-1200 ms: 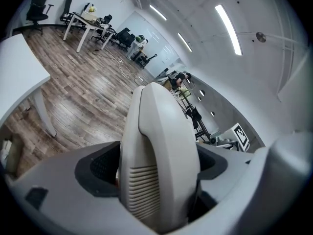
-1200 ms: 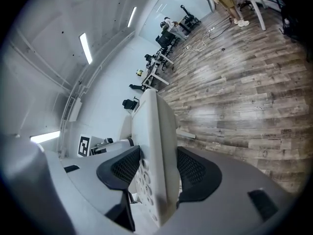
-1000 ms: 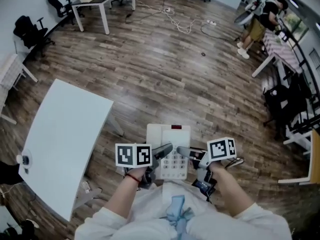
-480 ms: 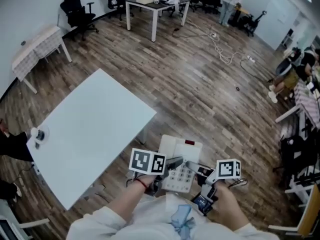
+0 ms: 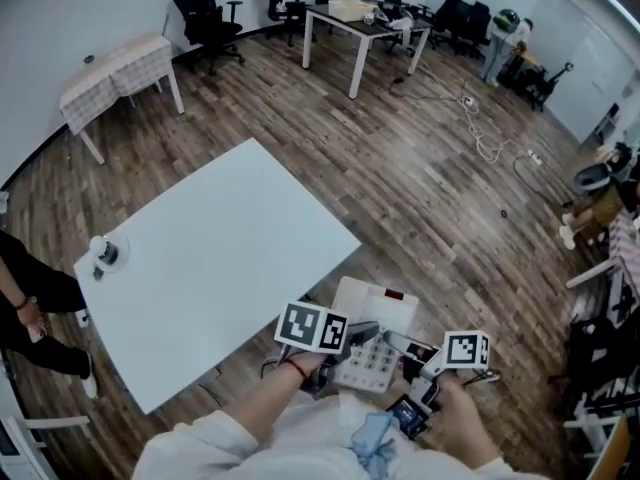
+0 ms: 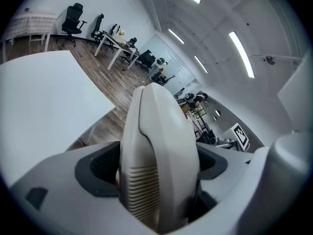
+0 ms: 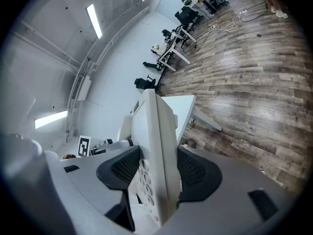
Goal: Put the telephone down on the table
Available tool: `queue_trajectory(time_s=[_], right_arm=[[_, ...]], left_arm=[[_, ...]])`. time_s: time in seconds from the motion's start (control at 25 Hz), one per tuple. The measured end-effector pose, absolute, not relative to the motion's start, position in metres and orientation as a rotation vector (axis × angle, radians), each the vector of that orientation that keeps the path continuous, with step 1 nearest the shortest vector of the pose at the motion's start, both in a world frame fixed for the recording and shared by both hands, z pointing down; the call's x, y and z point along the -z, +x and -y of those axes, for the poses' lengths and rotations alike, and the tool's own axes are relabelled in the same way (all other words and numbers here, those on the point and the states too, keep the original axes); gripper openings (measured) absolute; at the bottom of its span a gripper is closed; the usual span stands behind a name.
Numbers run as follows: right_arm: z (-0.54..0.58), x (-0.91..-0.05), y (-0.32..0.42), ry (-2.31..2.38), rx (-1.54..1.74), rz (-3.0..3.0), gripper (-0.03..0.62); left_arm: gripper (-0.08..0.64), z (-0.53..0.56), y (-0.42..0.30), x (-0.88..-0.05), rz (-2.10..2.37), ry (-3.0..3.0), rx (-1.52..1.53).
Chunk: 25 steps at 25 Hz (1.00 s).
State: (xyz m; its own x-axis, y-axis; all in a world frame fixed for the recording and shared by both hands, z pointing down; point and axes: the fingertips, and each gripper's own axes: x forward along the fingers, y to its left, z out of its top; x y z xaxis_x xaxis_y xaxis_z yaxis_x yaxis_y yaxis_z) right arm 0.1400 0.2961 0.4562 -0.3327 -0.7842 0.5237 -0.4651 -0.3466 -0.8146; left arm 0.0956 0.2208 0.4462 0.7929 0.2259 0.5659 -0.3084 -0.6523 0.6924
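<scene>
You have turned toward the white worktop (image 5: 210, 258), and it now lies closer in front of you. The telephone (image 5: 375, 318) still hangs over the floor, just off the worktop's near edge. The jaws of the left gripper (image 5: 352, 336) and right gripper (image 5: 398, 346) each grasp one side of it. Nothing is set down yet.

The white telephone (image 5: 375, 318), keypad up and with a small red panel at its far end, is held in the air just off the near corner of the white rectangular table (image 5: 210, 258).
</scene>
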Motion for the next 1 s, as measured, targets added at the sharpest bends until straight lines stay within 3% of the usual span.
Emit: queue_trajectory(time_s=[1.0], right_arm=[[-0.108, -0.463, 0.056, -1.358, 1.960, -1.959, 0.244]], left_arm=[[0.423, -0.054, -0.008, -0.459, 0.475, 1.995, -0.592]])
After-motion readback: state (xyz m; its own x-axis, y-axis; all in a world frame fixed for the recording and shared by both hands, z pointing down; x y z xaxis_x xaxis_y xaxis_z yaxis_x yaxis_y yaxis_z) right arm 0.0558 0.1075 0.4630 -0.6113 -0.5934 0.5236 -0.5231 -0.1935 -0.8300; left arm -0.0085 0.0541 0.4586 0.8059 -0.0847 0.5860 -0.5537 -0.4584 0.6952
